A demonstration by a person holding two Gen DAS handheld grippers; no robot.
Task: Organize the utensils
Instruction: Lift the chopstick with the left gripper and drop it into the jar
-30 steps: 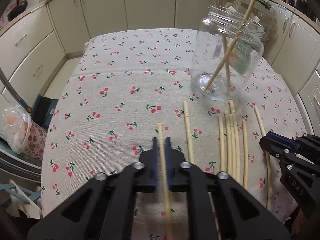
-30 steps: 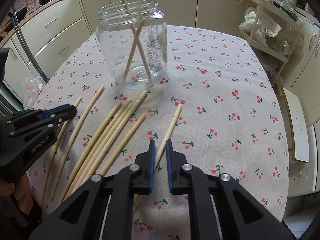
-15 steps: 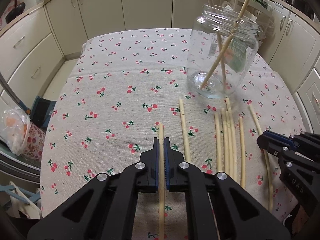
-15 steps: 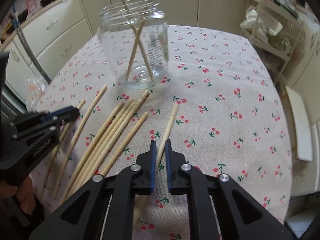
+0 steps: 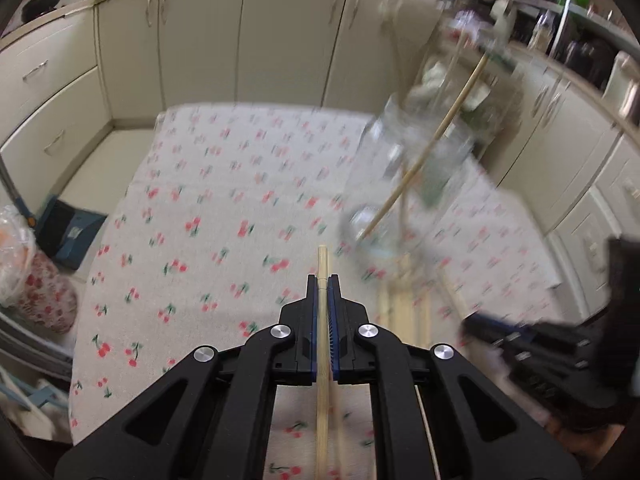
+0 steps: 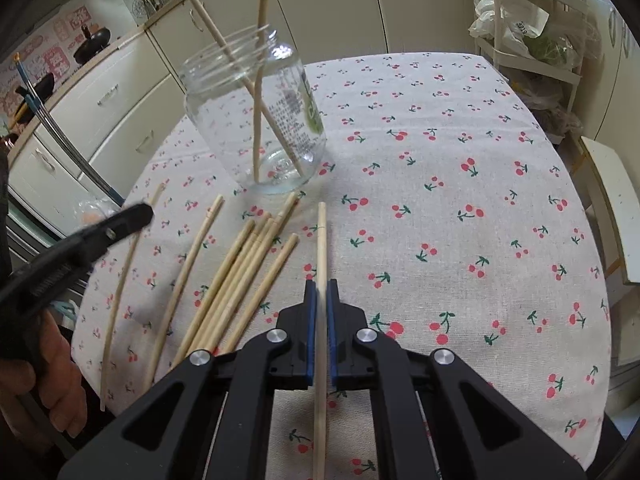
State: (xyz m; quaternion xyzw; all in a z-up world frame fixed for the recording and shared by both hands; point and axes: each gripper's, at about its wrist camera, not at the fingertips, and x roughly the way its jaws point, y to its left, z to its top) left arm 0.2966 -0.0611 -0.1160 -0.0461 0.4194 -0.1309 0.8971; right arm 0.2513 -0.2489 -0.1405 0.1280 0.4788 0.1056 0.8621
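A: Both tools are clamped tight, each on one stick. The left tool grips a chopstick running lengthwise between its pads, tip poking out toward the far side. The right tool does the same with its own chopstick.

B: And the jar?

A: The glass jar stands upright on the cherry-print tabletop, at the far left in the right wrist view. Two sticks lean crossed inside it, tops well above the rim. Nothing else shows in it.

B: So how should the drop go?

A: I'd tip each stick closer to upright, bring its lower end over the mouth, and release only once the end is well inside. The leaning sticks take up part of the opening, so aim for the free gap. One tool at a time seems safer, as the jar could topple if nudged.

B: What remains?

A: A loose bundle of chopsticks lies flat just near of the jar, with two more off to its left.
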